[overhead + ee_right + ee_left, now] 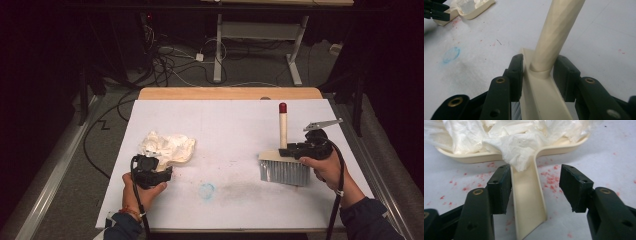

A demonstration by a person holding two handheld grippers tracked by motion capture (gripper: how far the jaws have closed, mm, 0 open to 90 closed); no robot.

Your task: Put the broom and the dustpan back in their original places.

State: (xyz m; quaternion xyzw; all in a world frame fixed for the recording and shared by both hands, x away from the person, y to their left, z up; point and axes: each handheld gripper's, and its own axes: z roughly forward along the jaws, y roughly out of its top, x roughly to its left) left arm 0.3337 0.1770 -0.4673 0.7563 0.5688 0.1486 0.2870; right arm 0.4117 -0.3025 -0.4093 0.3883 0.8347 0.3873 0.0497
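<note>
Two hand-held grippers, dustpan (pixel 529 195) and brush (pixel 283 165) on the surface (pixel 235 125).
We see the left hand-held gripper (pixel 535 185) open around the dustpan handle at 8 o'clock; the right hand-held gripper (pixel 537 75) clamps the brush at 4; tissue (pixel 519 137) may spill.

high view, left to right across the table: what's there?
left tongs → dustpan heaped with crumpled white paper → blue smudge on the white table cover → hand brush with red-tipped handle → right tongs
</note>
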